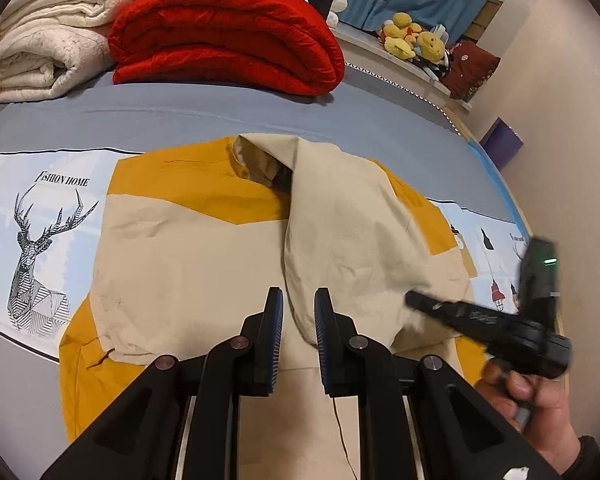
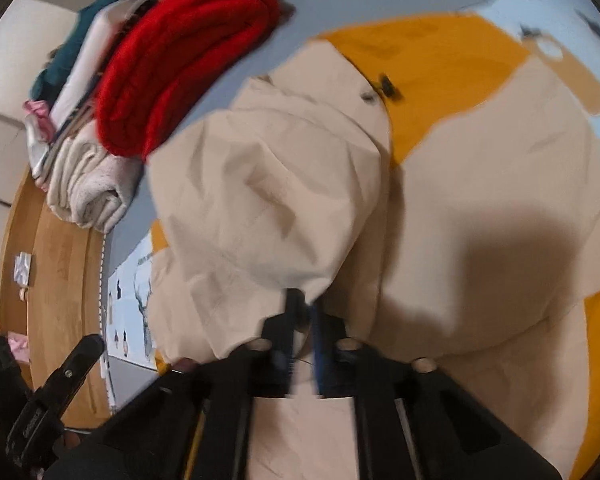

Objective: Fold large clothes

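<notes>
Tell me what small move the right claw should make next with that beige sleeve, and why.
Probably carry the sleeve a little further across the jacket and lay it flat. The right claw looks shut on the sleeve's bunched end, which hangs puffed above the body, while the left claw hovers slightly apart over the beige panel, holding nothing.

A folded red quilt (image 1: pixel 224 36) lies beside a rolled cream blanket (image 1: pixel 44 48).

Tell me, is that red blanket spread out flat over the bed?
No. The red blanket is folded into a thick bundle beside a white one at the far end of the bed.
</notes>
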The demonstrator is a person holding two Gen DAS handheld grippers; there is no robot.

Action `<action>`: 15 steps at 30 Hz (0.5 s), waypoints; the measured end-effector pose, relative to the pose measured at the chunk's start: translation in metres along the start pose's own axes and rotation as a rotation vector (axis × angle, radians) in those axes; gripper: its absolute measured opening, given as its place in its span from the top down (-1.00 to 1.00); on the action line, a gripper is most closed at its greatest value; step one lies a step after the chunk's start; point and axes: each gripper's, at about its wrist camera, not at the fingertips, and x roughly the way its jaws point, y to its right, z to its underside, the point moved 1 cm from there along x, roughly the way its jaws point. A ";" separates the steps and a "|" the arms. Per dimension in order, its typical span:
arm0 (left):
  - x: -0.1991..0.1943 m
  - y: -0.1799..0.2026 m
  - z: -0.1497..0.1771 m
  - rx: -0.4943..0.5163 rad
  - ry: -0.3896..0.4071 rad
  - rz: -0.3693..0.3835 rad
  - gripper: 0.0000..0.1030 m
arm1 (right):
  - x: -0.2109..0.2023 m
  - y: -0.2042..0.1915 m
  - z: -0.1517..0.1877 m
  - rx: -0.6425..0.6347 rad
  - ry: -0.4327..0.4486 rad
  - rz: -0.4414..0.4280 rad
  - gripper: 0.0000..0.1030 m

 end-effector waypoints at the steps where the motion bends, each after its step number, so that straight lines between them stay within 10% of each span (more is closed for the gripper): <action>1: 0.001 0.000 0.000 0.002 0.001 0.000 0.72 | -0.008 -0.010 -0.001 -0.045 0.023 -0.022 0.98; 4: 0.006 -0.001 0.003 0.003 -0.010 0.008 0.72 | -0.026 -0.054 0.005 -0.265 0.021 -0.129 0.98; 8: 0.015 -0.004 0.005 -0.001 -0.031 0.011 0.61 | -0.007 -0.084 0.036 -0.650 -0.164 0.069 0.98; 15: 0.048 0.003 0.015 0.005 -0.082 -0.004 0.07 | 0.033 -0.054 0.046 -0.525 -0.292 0.160 0.97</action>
